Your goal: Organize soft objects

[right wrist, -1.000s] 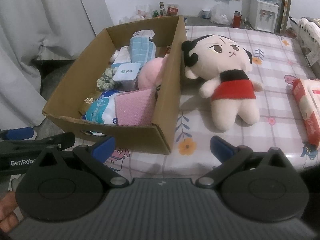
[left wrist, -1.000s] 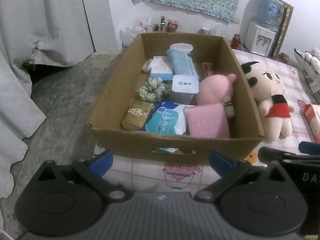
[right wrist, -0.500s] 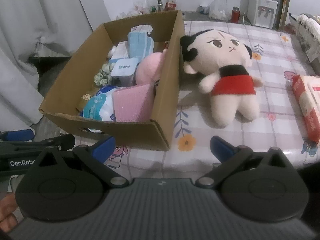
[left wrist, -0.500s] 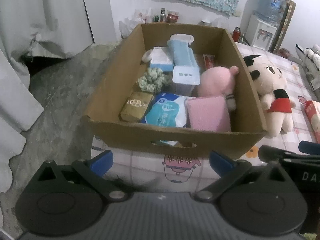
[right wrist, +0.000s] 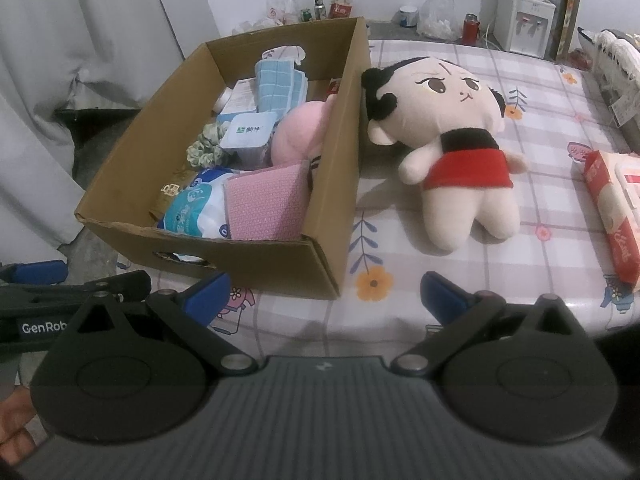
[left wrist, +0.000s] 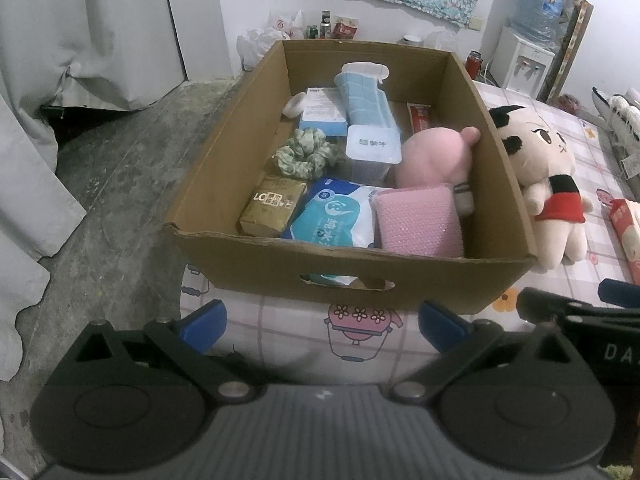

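Two fisheye wrist views look forward and down over wide-spread blue fingertips. The left view faces the cardboard box (left wrist: pixel 352 276) squarely, near its front wall. The right view sits further right, sharing the box and the doll (right wrist: pixel 452 136) beside it.

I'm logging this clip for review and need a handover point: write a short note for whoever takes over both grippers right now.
Left gripper: open, empty, hovering short of the cardboard box.
Right gripper: open, empty, near the box's front corner.
In the box: pink plush, pink sponge, green scrunchie, blue wipes pack, gold packet, tub and other packs.
Outside, on the checked cloth: big-headed doll lying against the box's right wall; red wipes pack at far right.
Left to do: probably the doll, likely the right gripper's pick, then perhaps the red pack.
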`<state>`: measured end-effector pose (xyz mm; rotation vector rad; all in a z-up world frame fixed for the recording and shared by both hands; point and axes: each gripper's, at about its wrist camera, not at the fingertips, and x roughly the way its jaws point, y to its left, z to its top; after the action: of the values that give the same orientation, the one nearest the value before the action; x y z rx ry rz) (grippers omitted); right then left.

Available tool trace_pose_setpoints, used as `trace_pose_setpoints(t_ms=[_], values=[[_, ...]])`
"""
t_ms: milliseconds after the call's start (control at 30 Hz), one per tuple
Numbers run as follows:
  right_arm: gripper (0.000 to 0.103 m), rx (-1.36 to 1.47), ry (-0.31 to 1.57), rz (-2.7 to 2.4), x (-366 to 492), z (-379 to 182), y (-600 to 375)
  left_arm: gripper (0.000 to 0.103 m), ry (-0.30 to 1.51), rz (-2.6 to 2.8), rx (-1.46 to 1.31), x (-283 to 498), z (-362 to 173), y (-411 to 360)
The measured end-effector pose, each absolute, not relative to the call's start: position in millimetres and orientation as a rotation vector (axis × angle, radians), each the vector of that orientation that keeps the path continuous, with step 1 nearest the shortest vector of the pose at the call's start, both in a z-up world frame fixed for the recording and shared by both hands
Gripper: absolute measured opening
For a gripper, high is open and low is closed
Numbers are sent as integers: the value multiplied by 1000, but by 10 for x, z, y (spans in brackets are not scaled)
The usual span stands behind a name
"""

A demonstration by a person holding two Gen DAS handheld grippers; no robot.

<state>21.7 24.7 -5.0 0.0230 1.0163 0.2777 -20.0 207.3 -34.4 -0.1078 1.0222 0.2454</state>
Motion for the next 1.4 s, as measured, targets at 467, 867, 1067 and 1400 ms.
trace_pose_setpoints(t_ms=[467,867,1067,1400], values=[[102,7,1022,265,218,-85,274,103,1034,242,-107,-195,-377,2072],[102,2,1023,263,219,-87,279,103,1037,242,-105,-181,-393,2074],[102,5,1026,260,226,-94,273,103,1040,240,-105,-173,-399,2068],[102,4,1025,261,231,-94,267,103,1039,240,-107,-174,-395,2067]])
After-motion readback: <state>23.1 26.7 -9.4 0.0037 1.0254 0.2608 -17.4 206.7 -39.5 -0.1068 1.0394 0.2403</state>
